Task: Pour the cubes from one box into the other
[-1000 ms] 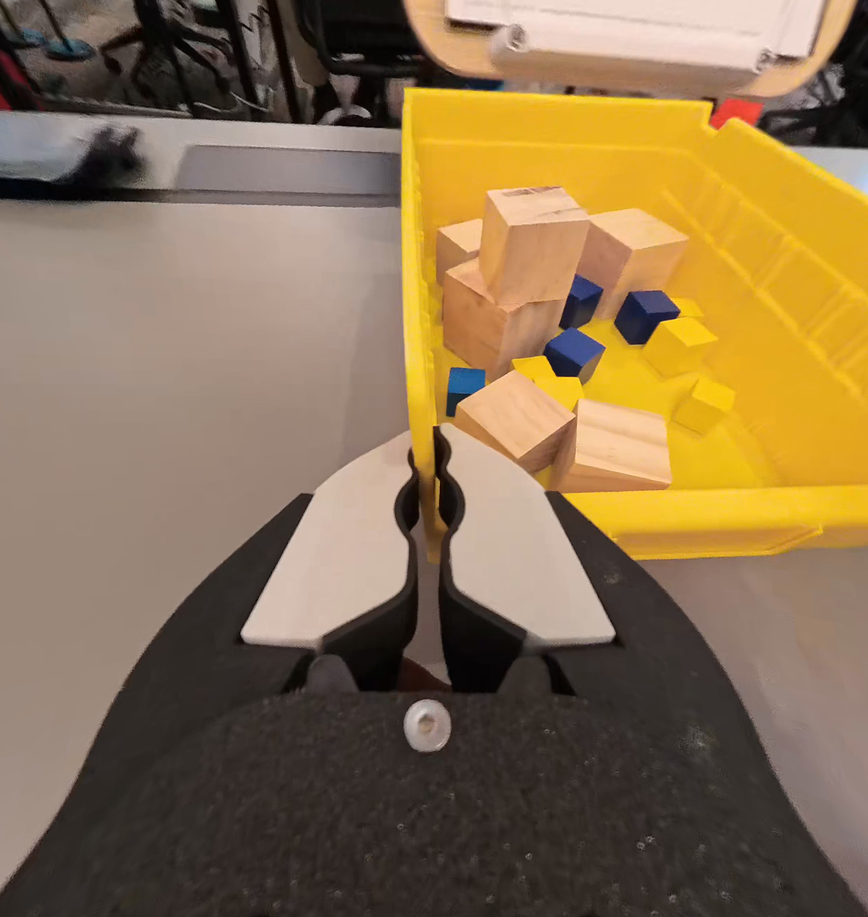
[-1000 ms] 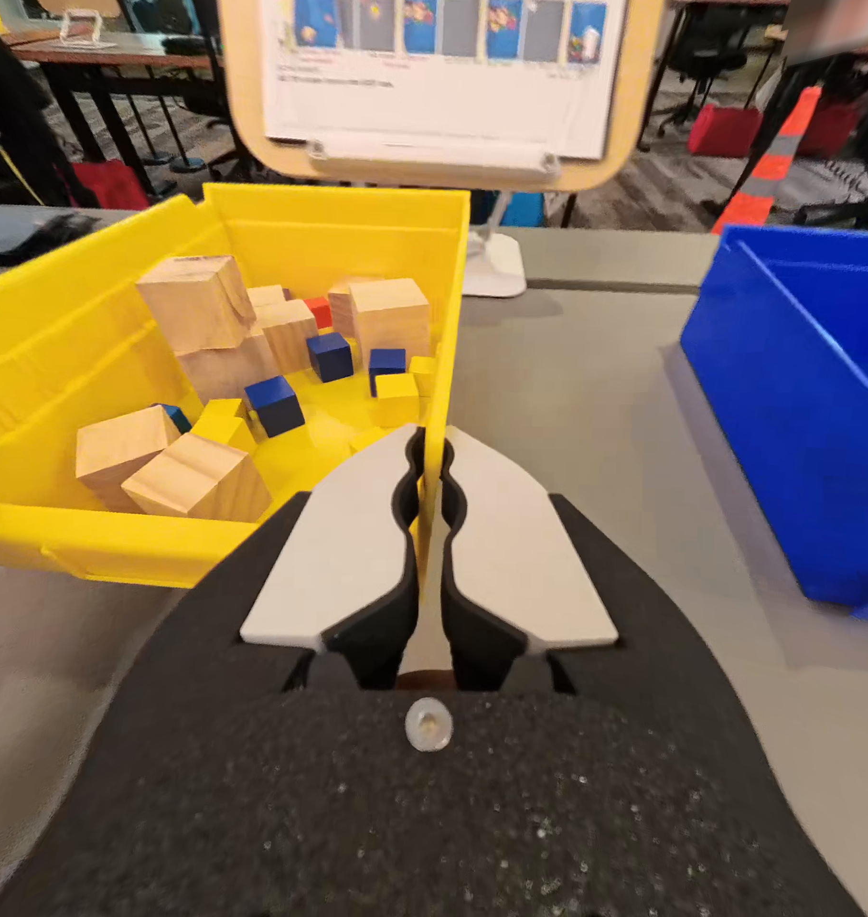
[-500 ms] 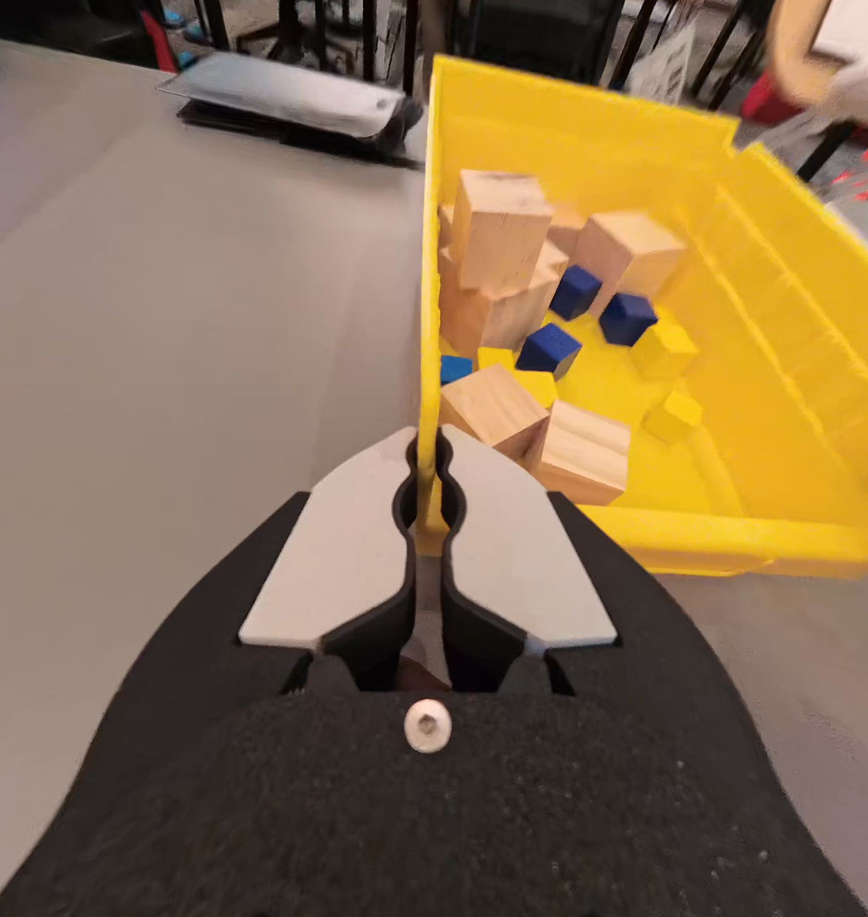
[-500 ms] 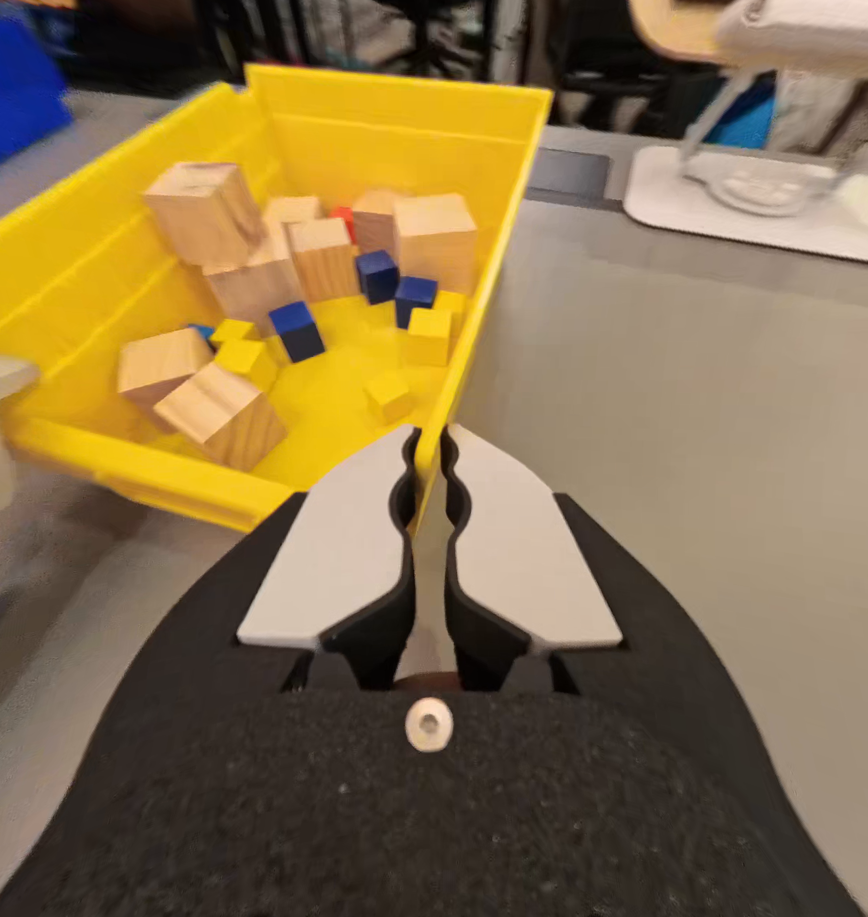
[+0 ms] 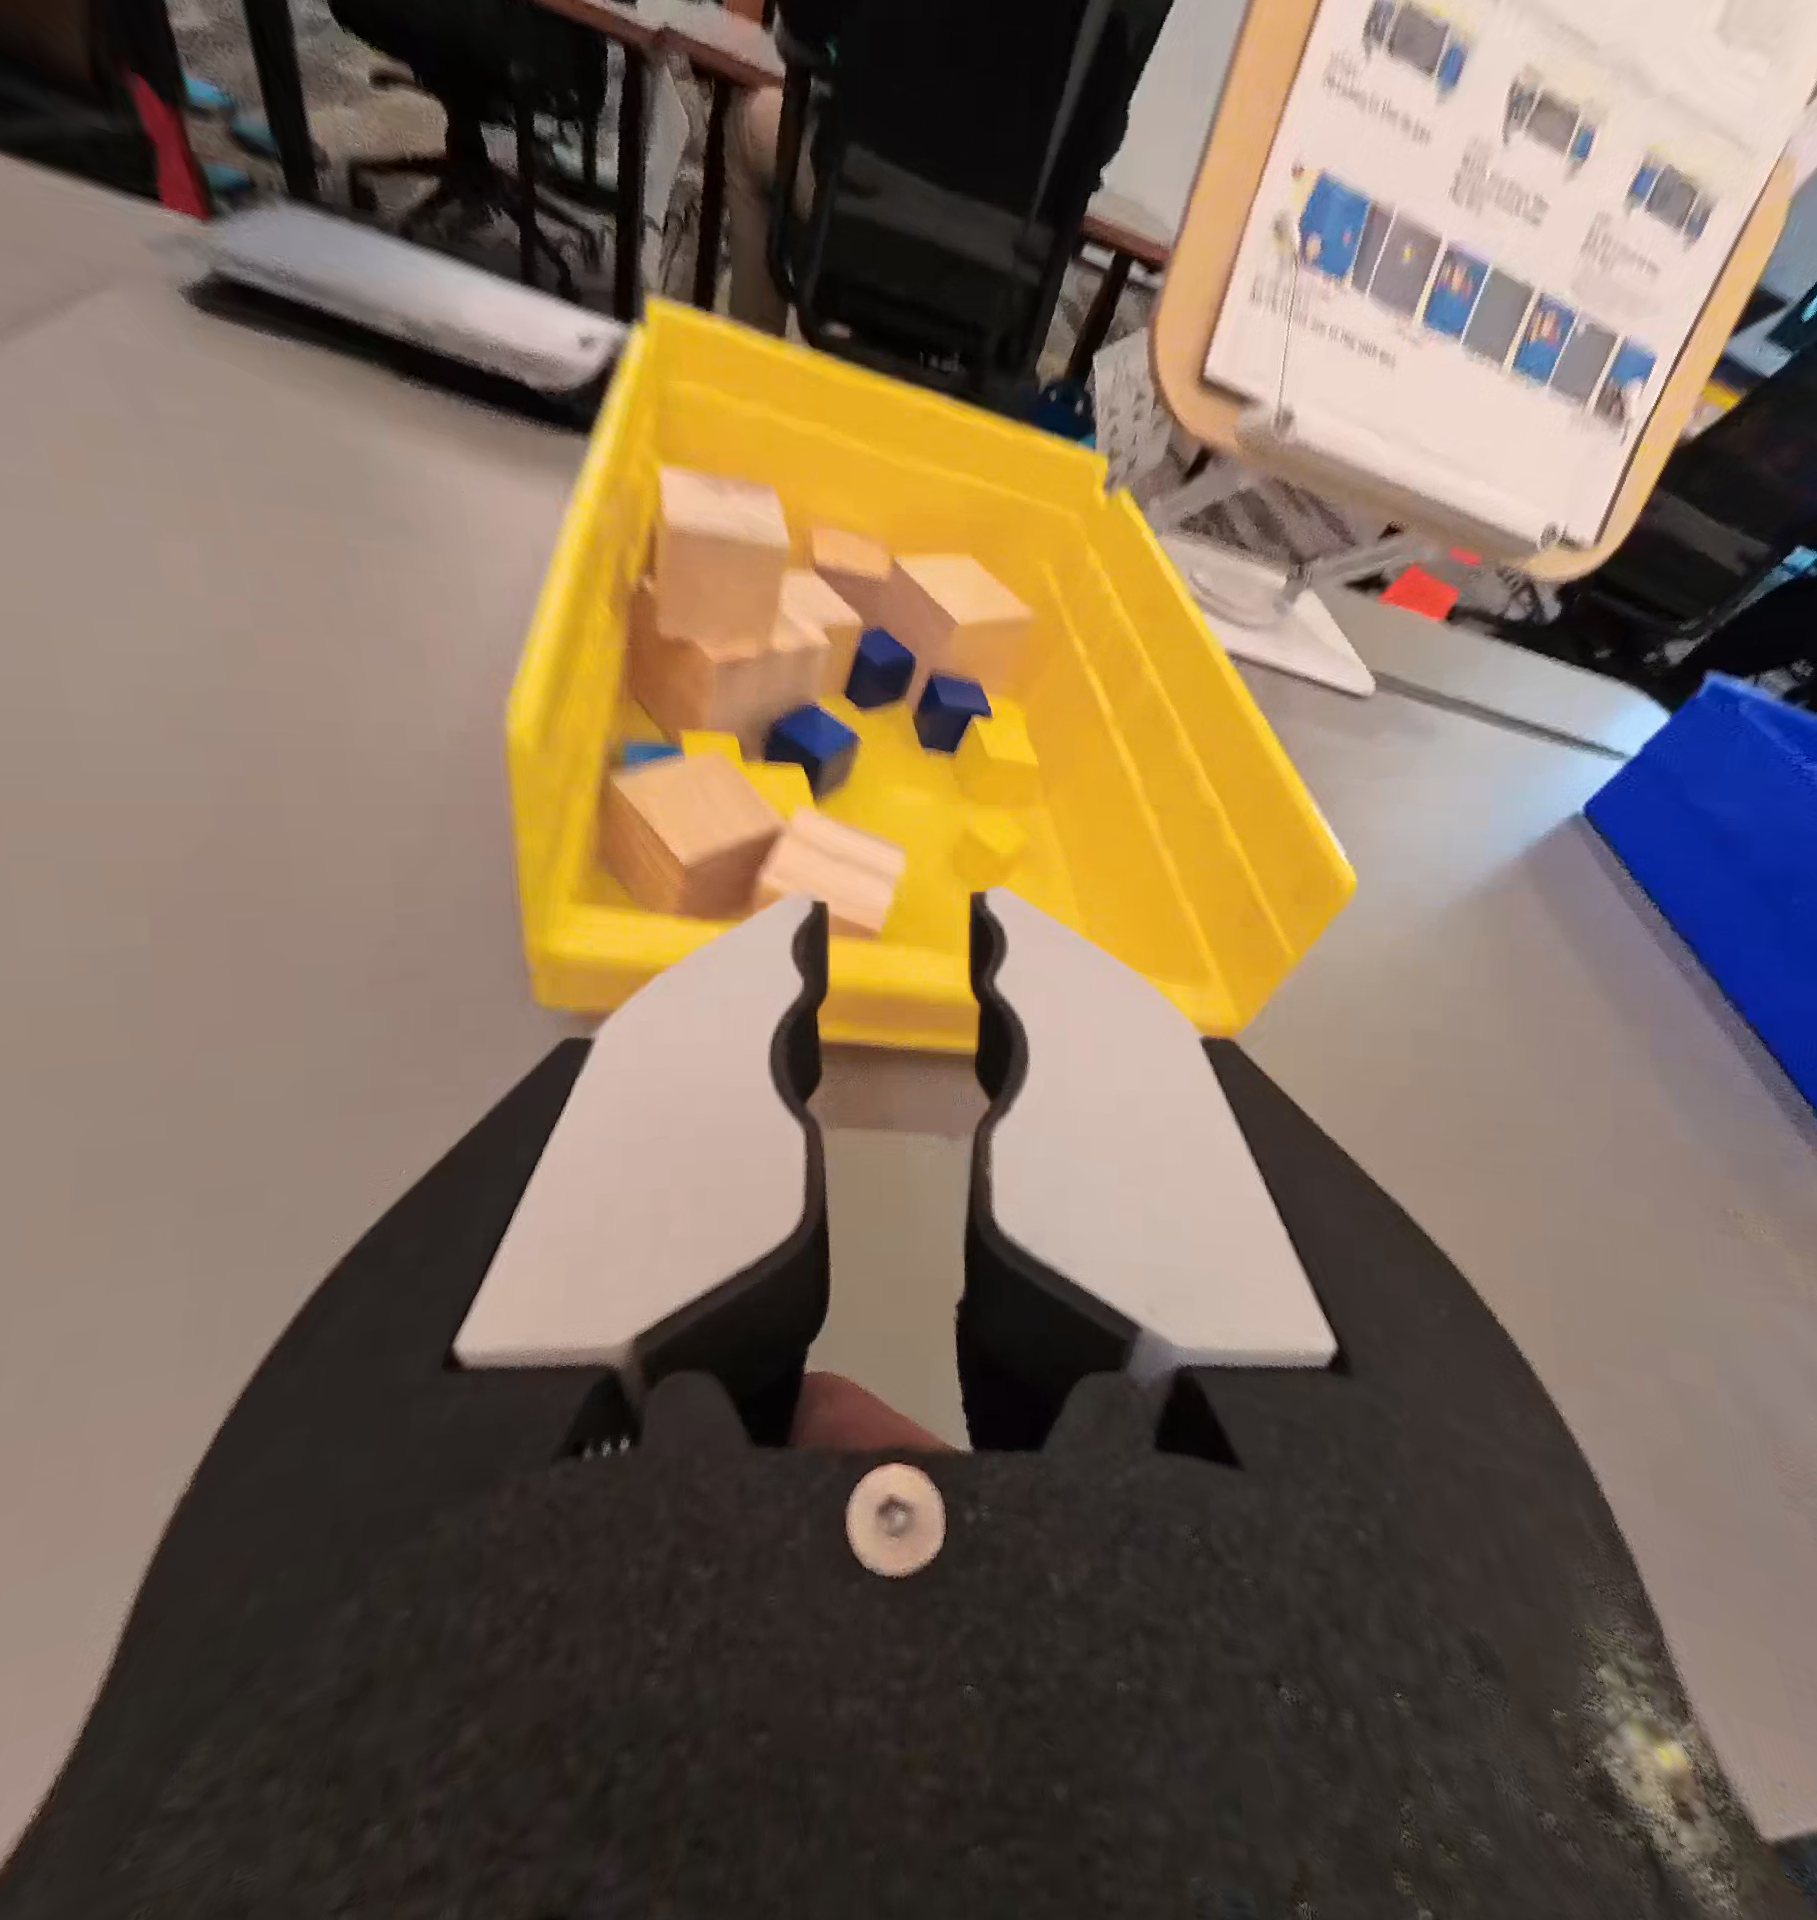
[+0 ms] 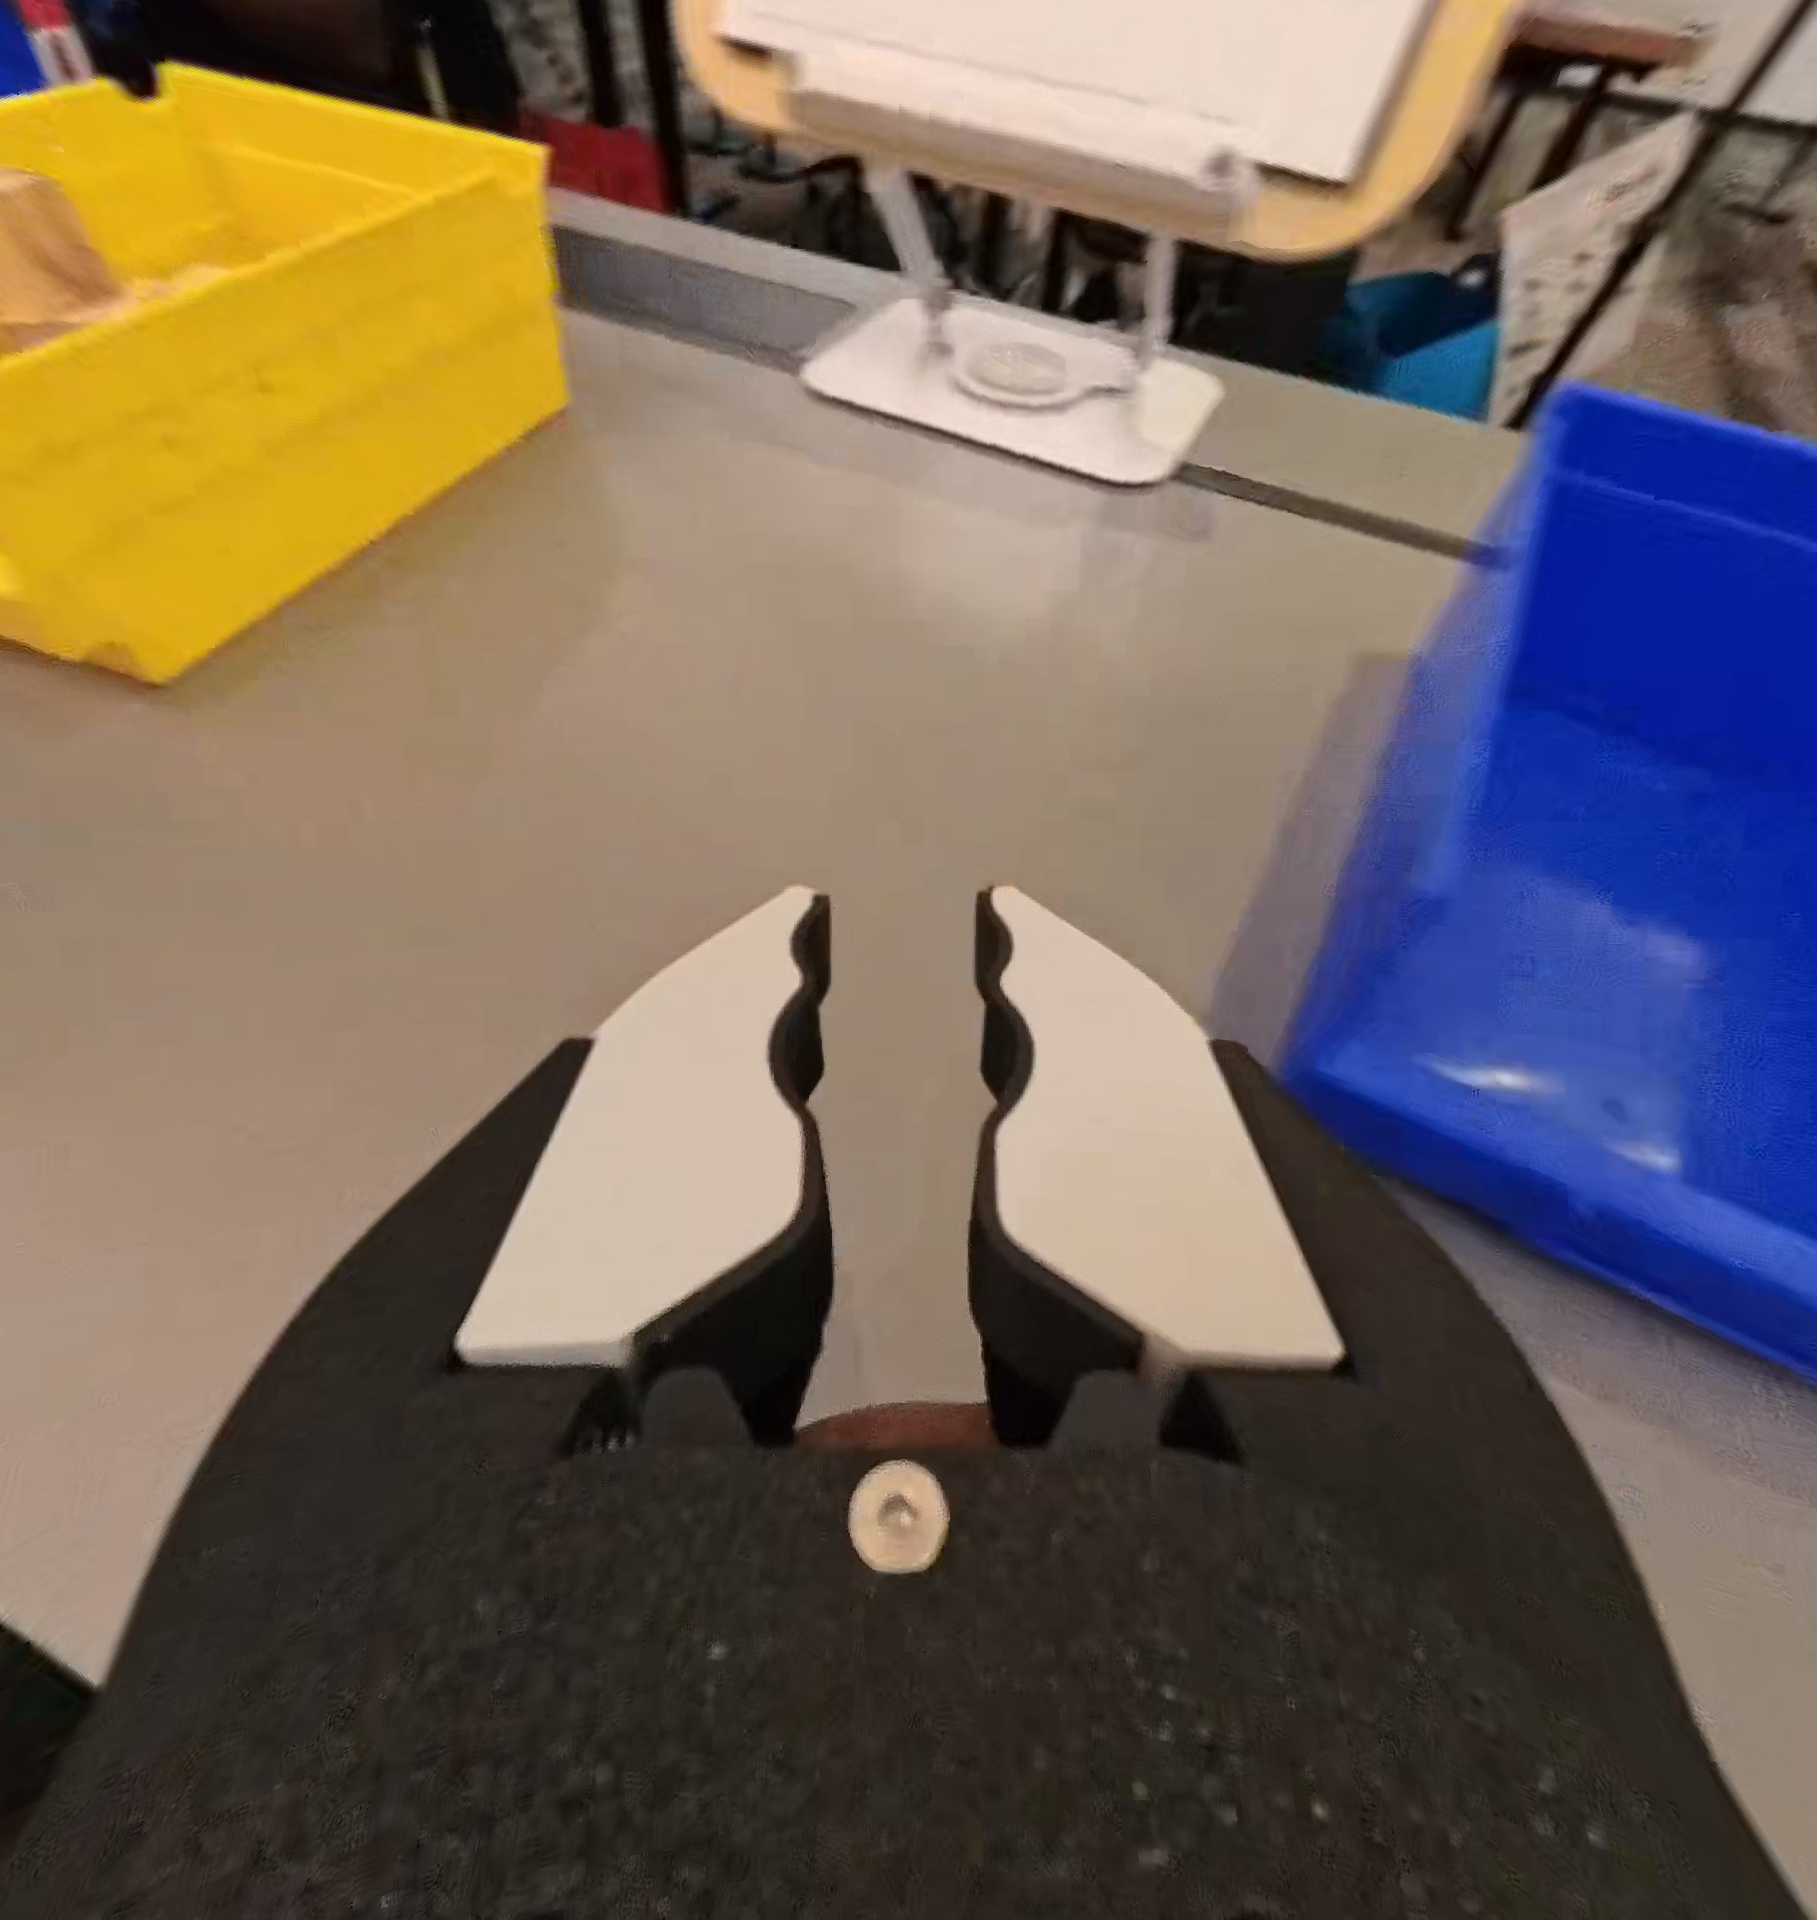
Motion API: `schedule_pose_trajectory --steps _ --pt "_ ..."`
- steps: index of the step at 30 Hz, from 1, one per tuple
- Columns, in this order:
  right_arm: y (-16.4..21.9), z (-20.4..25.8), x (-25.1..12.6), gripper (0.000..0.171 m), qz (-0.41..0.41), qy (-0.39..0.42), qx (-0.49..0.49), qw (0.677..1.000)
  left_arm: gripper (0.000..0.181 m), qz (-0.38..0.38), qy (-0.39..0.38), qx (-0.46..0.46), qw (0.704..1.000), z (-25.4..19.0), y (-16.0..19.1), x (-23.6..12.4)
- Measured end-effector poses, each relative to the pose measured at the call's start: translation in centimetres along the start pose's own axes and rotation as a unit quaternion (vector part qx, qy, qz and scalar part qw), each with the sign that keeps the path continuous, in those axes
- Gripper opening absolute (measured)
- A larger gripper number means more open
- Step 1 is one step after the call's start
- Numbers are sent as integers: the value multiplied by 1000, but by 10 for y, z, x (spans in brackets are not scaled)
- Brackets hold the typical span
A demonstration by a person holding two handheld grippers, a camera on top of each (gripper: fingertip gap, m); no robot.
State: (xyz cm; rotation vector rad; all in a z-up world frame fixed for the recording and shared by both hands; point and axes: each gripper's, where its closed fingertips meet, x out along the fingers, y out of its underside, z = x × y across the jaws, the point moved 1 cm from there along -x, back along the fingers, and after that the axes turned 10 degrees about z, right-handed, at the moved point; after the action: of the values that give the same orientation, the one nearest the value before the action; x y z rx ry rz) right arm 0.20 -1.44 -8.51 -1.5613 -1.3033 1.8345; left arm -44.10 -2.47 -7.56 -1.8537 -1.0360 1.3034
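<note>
The yellow plastic box (image 5: 1122,748) sits flat on the grey desk (image 5: 260,727), straight ahead of the left gripper (image 5: 899,909). Its fingers stand a narrow gap apart and hold nothing, their tips just short of the box's near wall. The box's long axis runs away from that gripper, near to far, so the near short wall is the edge facing the fingers. Inside lie large pale wooden cubes (image 5: 722,561) stacked toward the far left, with small blue cubes (image 5: 810,740) and small yellow cubes (image 5: 1006,753) loose on the floor.

The right gripper (image 6: 904,904) is likewise parted a little and empty, pointing at bare desk between the two boxes. From it the yellow box lies off to the far left, and the empty blue plastic box (image 6: 1652,935) sits close on the right, nearer to this gripper than to the left one.

Judged from this, the cubes are all unpoured. The left gripper is better placed to take hold of the yellow box, and the pour must travel rightward toward the blue one.
</note>
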Motion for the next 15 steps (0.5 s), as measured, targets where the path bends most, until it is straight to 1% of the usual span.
schedule_pose_trajectory --steps 2,4,5,7,9,11,13,15 --pt "32 -57 -22 26 -16 38 35 999 25 25 -11 5 1000 -10 26 11" --pt "56 -117 -38 26 -13 117 71 991 26 63 -15 19 998 -17 42 20" --pt "66 -142 -45 26 -9 146 86 985 28 69 -20 28 997 -17 43 22" --pt "75 -175 -52 32 -5 164 139 977 29 55 -32 38 997 -15 38 20" --pt "77 -185 -53 32 -15 133 197 971 29 38 -36 41 998 -12 34 16" --pt "76 -182 -49 32 -30 95 225 969 29 35 -37 31 998 -7 33 16" --pt "80 -182 -46 32 -20 91 237 967 29 38 -26 15 999 -4 34 18" --pt "80 -185 -47 31 -15 112 218 969 29 47 -18 7 999 -3 37 20"
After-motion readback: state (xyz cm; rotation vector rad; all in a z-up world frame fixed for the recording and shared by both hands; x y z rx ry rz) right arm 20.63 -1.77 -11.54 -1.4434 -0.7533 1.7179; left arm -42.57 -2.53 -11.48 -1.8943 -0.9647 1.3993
